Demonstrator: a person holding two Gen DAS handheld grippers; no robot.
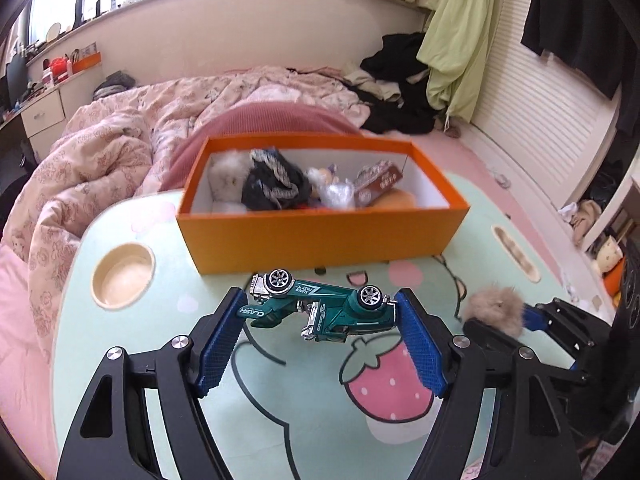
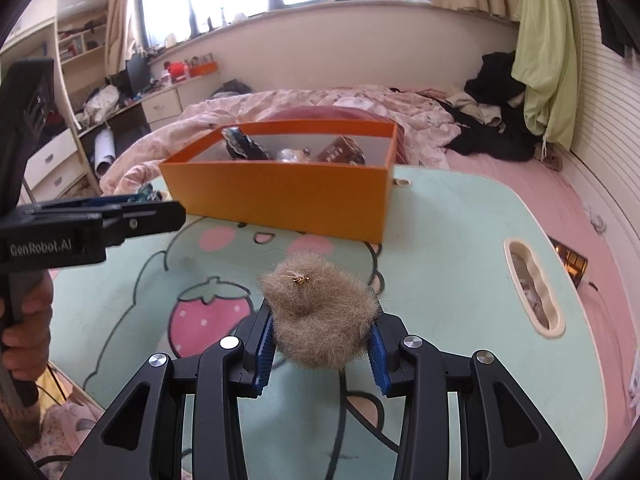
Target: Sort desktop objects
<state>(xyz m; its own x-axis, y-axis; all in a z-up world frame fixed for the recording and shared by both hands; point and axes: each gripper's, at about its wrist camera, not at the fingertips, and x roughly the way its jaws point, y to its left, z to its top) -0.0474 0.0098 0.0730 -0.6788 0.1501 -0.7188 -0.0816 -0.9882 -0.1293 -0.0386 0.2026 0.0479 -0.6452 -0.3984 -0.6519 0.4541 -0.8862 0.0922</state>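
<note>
A green toy race car [image 1: 320, 308] hangs on its side above the table, and my left gripper [image 1: 320, 310] is shut on it, blue pads pressing its two ends. A brown fur pompom [image 2: 320, 316] with a small gold clasp sits in my right gripper [image 2: 322, 318], which is shut on it just above the table. The orange box [image 1: 320, 236] stands behind both and holds several soft toys and packets. The right wrist view shows the left gripper [image 2: 160, 212] from the side, in front of the orange box [image 2: 280, 196]. The pompom [image 1: 496, 310] also shows at the right of the left wrist view.
The mint table top [image 1: 280, 380] with a strawberry print has a round cup recess [image 1: 124, 276] at the left and a long slot [image 2: 532, 284] at the right. A rumpled pink quilt [image 1: 100, 160] lies behind it. A person's hand [image 2: 28, 320] grips the left handle.
</note>
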